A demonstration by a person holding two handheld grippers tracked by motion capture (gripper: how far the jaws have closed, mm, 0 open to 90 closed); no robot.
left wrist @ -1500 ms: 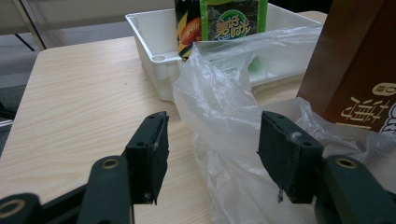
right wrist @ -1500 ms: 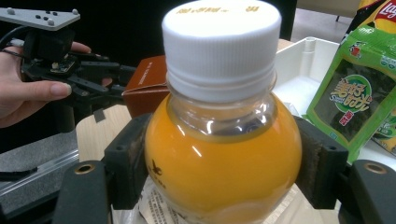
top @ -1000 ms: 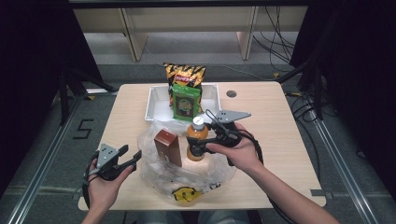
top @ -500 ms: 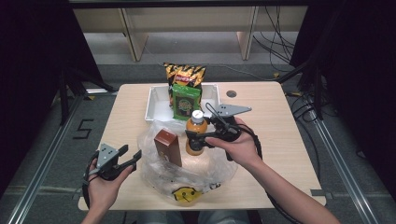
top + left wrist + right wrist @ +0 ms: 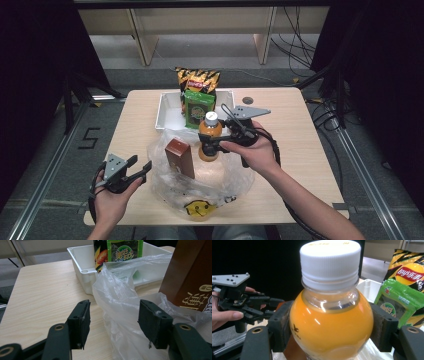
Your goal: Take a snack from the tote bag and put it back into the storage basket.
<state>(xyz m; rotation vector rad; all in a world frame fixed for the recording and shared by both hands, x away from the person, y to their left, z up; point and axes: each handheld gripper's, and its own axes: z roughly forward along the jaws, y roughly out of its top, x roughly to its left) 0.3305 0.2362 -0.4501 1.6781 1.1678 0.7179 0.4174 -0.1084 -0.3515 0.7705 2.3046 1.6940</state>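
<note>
Right gripper (image 5: 211,145) clamped on round orange-juice bottle (image 5: 210,141) – could slip, perhaps snagging clear plastic bag (image 5: 200,175); left gripper (image 5: 134,170) open, empty.

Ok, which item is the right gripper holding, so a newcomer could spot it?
On the light wooden table, just in front of the white plastic tray, the right gripper is shut on a small clear bottle of orange drink. Its white screw cap sets it apart from the brown carton beside it.

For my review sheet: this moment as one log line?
right tongs: shut on orange bottle | left tongs: open, at plastic bag
</note>
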